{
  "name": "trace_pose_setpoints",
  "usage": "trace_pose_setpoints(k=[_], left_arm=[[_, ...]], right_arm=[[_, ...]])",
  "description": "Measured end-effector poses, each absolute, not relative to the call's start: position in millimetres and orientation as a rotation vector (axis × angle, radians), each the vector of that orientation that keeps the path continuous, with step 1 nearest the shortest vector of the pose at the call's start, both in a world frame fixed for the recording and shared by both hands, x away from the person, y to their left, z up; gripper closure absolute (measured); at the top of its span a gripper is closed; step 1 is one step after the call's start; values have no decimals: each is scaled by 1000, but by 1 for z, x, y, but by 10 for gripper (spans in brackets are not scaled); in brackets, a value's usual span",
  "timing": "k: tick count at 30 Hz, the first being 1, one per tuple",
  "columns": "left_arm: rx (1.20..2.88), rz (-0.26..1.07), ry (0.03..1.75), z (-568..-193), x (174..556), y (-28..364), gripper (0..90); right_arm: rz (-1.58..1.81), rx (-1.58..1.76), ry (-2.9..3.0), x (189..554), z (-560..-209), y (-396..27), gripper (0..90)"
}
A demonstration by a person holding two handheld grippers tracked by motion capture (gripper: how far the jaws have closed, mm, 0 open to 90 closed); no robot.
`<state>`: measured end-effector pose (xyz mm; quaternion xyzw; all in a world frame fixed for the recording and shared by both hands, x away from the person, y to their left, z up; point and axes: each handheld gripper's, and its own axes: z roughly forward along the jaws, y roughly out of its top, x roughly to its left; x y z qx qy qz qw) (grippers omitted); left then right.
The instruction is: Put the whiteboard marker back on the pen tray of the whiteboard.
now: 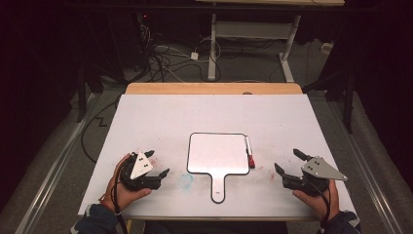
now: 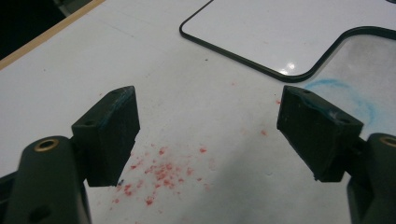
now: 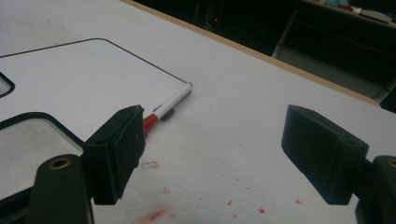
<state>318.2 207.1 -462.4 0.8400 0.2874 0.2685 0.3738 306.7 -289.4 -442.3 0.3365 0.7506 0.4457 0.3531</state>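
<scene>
A white-topped bench (image 1: 160,117) carries a small handled whiteboard (image 1: 217,153) at its middle, handle pointing toward the person. A red-capped marker (image 1: 249,152) lies flat along the whiteboard's right edge, touching or just beside its black rim, cap end nearest the person. The left gripper (image 1: 157,163) rests low near the bench's front left, jaws spread wide and holding nothing; in the left gripper view red specks (image 2: 161,175) dot the surface between its jaws, and a faint blue smudge (image 2: 348,95) sits beside the whiteboard's corner. The right gripper (image 1: 288,162) sits at the front right, jaws likewise spread and empty, aimed toward the marker, which lies near but well short of its jaws. Likely risks: the marker is thin and lies flat, so closing jaws could scrape the bench and roll it away, or nudge it onto the whiteboard; catching the whiteboard's rim instead would drag the board along.
</scene>
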Motion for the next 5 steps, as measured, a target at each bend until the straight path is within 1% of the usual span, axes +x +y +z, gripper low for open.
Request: trace_pose_setpoints(k=[5], left_arm=[[2150,685,732,-462,319,206,203]], right_arm=[[1140,861,1942,307,-443,-289,222]])
